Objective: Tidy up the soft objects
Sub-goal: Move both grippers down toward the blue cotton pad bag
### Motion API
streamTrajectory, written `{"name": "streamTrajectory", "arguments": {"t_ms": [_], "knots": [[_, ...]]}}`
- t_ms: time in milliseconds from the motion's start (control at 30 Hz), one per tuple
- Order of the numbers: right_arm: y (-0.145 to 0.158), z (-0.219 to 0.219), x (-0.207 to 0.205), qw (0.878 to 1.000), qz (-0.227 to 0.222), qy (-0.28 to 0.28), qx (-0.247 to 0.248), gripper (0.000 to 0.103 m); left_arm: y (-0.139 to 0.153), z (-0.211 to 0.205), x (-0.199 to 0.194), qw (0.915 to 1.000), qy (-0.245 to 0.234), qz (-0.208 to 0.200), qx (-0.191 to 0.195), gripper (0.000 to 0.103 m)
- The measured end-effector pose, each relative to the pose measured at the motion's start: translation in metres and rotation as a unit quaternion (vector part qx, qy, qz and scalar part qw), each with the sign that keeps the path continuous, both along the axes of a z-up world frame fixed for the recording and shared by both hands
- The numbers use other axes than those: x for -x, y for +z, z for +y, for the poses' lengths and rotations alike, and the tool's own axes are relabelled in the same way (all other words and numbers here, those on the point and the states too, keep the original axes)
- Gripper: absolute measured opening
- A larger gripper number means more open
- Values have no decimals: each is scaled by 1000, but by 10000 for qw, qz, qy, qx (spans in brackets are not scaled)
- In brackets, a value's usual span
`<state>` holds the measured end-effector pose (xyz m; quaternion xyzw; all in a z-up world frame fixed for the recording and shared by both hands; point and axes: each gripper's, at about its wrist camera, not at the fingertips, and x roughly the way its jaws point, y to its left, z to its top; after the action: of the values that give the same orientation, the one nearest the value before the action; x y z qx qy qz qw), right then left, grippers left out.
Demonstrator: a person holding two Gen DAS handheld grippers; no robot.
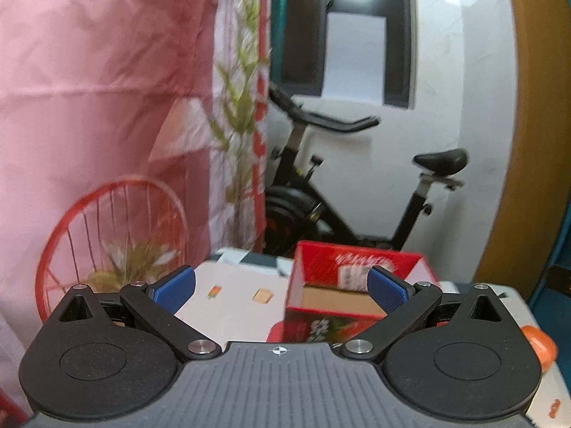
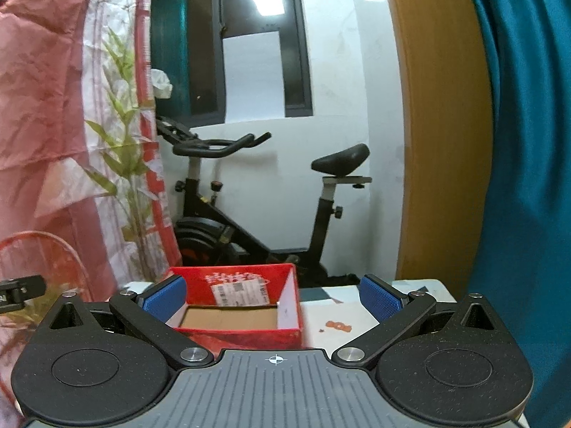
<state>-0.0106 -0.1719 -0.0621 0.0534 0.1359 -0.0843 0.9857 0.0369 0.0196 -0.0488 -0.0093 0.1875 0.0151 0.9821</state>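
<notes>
A: Between the blue pads of the left gripper, nothing; jaws spread wide, raised over the table. Right gripper the same: wide apart, holding nothing.

B: And beyond them?

A: Red cardboard box straight ahead on the table, top open, brown floor bare as far as visible. Shipping label on its inner back wall.

B: Soft objects?

A: None identifiable. An orange thing at the left view's right edge, by the table edge; can't tell what it is. Small printed motifs on the tablecloth only.

B: Progress?

A: My judgement: barely begun. Nothing in the box, nothing gripped; everything is left to do. Exercise bike and a pink curtain behind.
</notes>
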Motion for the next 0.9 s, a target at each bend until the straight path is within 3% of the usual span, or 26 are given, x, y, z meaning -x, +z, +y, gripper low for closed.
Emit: {"name": "streamTrajectory", "arguments": {"t_ms": [100,267,400,567,700,800,900], "knots": [[-25,-2,-11,9999,-87,-47,110,103,-20,6,-18,9996,141,246,16,103],[-64,-8,-35,9998,173,-15,-35,103,-58,17,-41,9980,296,550,81,103],[-96,-9,-40,9997,-205,-140,44,103,-86,24,-55,9968,342,663,275,103],[-125,-17,-60,9991,286,163,-264,103,-114,20,-68,9960,168,865,115,103],[-152,-17,-72,9973,632,319,-193,103,-135,15,-69,9962,73,861,-126,103],[-172,-19,-79,9953,811,409,-342,103,-146,14,-70,9955,-25,944,-91,103],[-191,-19,-84,9938,1078,211,-170,103,-156,12,-76,9939,-109,1092,-65,103]]}}
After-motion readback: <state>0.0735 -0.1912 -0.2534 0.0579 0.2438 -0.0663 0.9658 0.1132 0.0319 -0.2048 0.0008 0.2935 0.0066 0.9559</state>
